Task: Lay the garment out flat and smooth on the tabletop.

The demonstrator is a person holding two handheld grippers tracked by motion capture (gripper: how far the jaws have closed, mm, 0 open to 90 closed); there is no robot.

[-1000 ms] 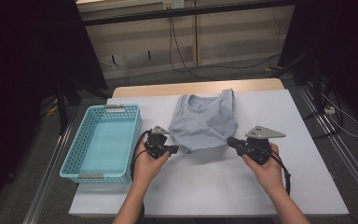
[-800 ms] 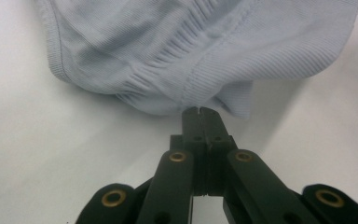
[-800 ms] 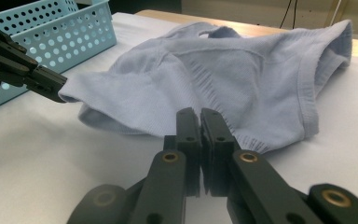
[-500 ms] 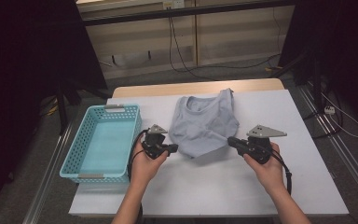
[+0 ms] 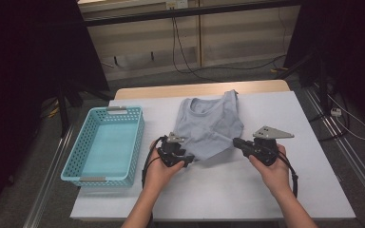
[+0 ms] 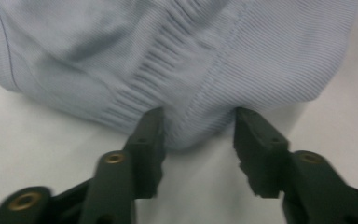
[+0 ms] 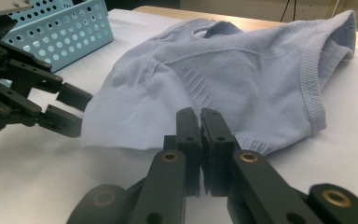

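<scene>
1. The left gripper (image 6: 198,128) has just been opening its jaws; they stand spread, the hem of the light blue garment (image 5: 211,128) between the tips, unpinched.
2. The right gripper (image 7: 200,122) has its jaws pressed together on the garment's near edge.
3. The garment lies flat ahead of both grippers; a blue basket (image 5: 105,142) sits beyond the left gripper's outer side.

- A blue basket (image 5: 105,145) with perforated walls sits on the table's (image 5: 309,190) white top at about nine o'clock, long side running away from the person.
- A bare wooden strip shows along the far edge, at twelve o'clock.
- Cables (image 5: 228,71) trail on the floor beyond, at twelve to one o'clock.
</scene>
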